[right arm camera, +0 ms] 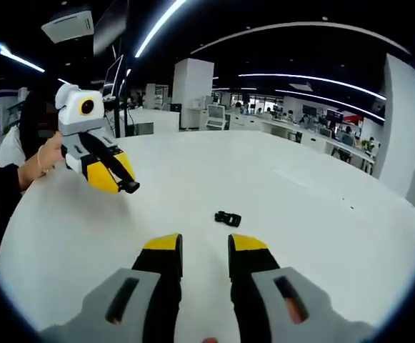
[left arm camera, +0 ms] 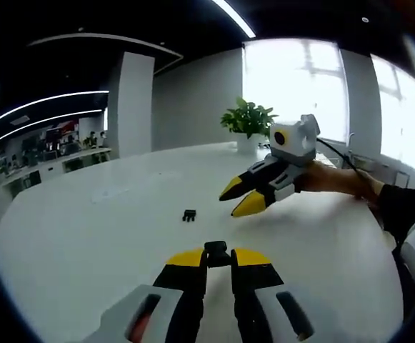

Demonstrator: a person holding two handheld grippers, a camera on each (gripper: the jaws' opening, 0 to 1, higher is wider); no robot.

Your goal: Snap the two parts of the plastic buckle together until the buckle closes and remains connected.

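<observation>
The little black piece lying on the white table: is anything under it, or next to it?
The loose buckle part lies directly on the bare white table, nothing beside it. Its underside is hidden. The other buckle part is pinched in the left gripper.

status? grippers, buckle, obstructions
Left gripper shut on buckle half. Right gripper open, empty. Other half loose on table. Nothing in the way.

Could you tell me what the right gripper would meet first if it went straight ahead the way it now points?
Most likely the loose buckle part lying on the white table, just ahead of the right gripper and slightly right of its centre line; depth is hard to judge.
</observation>
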